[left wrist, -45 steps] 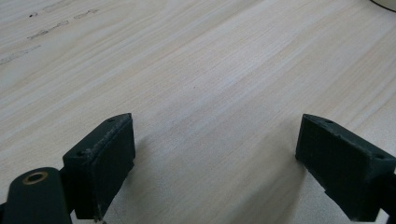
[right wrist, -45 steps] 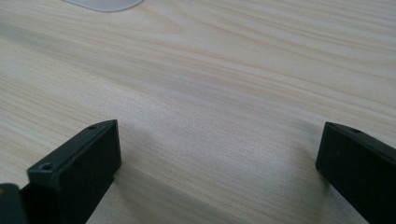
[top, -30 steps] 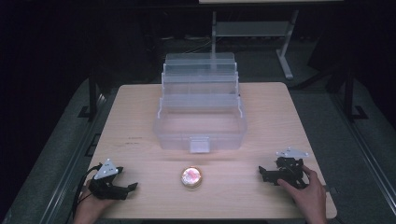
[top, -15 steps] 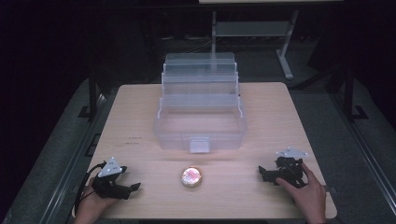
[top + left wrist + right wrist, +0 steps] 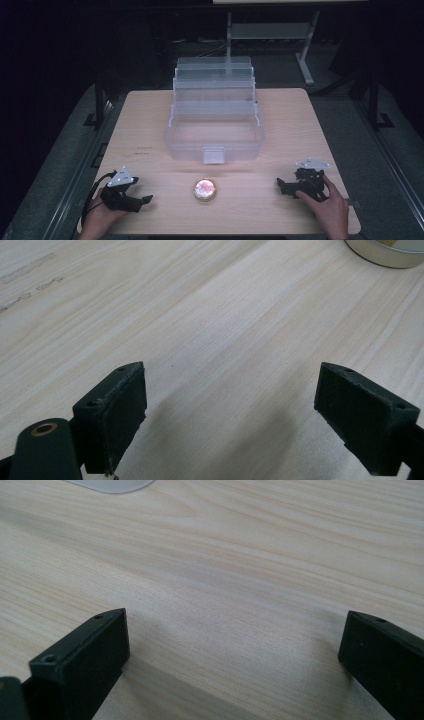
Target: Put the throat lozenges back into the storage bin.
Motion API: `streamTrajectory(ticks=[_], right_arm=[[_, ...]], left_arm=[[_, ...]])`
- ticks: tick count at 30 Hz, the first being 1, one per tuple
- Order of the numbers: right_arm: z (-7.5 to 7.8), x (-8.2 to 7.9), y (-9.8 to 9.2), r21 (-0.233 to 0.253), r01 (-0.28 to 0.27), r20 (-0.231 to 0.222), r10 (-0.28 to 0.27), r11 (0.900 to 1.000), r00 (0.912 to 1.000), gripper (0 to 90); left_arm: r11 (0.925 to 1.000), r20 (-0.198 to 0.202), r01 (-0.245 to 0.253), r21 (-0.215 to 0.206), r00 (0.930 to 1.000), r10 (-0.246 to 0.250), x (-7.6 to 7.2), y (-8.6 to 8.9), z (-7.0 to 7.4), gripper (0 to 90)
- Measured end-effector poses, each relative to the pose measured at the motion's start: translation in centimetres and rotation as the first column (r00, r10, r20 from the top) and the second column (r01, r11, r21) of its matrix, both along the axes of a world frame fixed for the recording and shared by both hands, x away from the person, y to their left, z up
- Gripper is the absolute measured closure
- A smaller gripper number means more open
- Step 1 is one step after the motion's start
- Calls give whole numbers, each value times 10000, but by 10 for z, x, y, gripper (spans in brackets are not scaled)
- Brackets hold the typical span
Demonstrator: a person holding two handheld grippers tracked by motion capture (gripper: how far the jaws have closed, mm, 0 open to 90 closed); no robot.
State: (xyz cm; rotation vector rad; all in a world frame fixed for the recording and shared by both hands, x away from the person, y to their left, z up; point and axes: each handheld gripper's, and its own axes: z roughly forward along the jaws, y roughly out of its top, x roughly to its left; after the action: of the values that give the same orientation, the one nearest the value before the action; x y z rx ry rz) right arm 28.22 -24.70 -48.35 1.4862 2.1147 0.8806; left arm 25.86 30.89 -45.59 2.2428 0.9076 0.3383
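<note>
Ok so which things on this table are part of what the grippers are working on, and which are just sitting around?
Part of the job:
- small round tin, between the two grippers
- clear tiered box, open, behind the tin
- left gripper, open
- right gripper, open

Just there:
- wooden table
- metal stand on the floor beyond the table

Table [image 5: 150,110]: a storage box [image 5: 214,135] sits at the middle, its stepped trays rising behind it toward the far edge. A small round tin [image 5: 205,190] lies before the box, near the middle of the near edge. The left gripper [image 5: 142,200] rests by the near left corner, the right gripper [image 5: 281,186] by the near right corner, the tin between them and well apart from both.
</note>
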Motion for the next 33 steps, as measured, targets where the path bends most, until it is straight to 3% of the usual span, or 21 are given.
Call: streamTrajectory(ticks=[33], right_arm=[[0,0,0,0,2,-2,-2,10000,10000,0]], left_arm=[[9962,-136,841,213,9964,-838,11,-30,14,134]])
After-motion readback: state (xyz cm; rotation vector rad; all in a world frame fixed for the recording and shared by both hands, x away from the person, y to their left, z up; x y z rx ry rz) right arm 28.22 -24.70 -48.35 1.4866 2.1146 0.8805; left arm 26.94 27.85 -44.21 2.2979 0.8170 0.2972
